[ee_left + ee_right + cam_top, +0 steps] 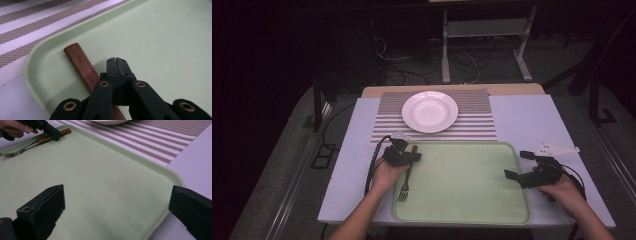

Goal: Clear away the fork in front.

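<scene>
High view shows your left gripper [408, 156], jaws closed empty, over the fork [407, 172]; open before gripping, right gripper [520, 165] wide.

I find no writing, label, brand, number or sign that I can read from here. The pale green plastic tray [472, 200] is blank on its bare surface, the round white plate [430, 111] carries no mark on its rim, and the brown and white striped mat [477, 122] shows a woven pattern with no lettering. The wooden-handled fork [406, 186] has no stamp I can make out.
</scene>
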Available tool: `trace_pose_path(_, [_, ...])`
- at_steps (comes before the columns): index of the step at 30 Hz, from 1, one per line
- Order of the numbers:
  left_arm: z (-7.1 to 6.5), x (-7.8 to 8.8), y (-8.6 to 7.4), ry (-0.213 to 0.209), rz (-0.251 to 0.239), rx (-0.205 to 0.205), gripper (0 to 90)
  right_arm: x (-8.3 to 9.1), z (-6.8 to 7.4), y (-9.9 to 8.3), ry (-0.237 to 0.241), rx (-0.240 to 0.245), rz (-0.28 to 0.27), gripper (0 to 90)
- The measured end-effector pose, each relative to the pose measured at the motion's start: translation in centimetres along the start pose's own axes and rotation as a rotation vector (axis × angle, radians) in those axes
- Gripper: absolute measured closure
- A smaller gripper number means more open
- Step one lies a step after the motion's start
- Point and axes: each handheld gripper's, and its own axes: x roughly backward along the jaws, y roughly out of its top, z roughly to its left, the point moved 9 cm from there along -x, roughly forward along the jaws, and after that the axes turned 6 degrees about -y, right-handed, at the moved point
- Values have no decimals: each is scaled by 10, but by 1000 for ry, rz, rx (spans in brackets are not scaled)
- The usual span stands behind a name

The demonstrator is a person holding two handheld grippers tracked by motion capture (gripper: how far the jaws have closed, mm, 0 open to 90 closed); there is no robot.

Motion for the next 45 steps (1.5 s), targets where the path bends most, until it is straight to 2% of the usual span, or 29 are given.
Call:
trace_pose_path(8, [10,9,-3,21,-8,21,894,0,0,0,0,5,3,8])
trace_pose_path(11, [9,9,-4,21,-8,10,886,0,0,-1,0,8,4,8])
trace_pose_path(14, [5,12,-1,9,-22,-12,838,0,1,-1,1,10,6,8])
trace_pose_path(17, [-1,16,3,-3,-49,-36,773,0,0,-1,1,10,9,8])
trace_pose_path(21, [-9,24,5,-16,-61,-76,634,0,0,-1,1,11,11,8])
trace_pose_path(25, [-16,34,8,-19,-95,-98,505,1,0,-1,0,11,10,8])
trace_pose_path(31, [-24,49,11,-42,-135,-132,381,1,-1,-1,-1,8,7,8])
trace_pose_path(37, [-32,62,6,-67,-155,-164,230,2,-1,-1,-3,10,4,8])
trace_pose_path(42, [-36,69,0,-72,-182,-159,147,1,0,0,-3,12,5,8])
trace_pose_path(45, [-37,72,-5,-70,-190,-157,129,1,0,0,-3,14,6,8])
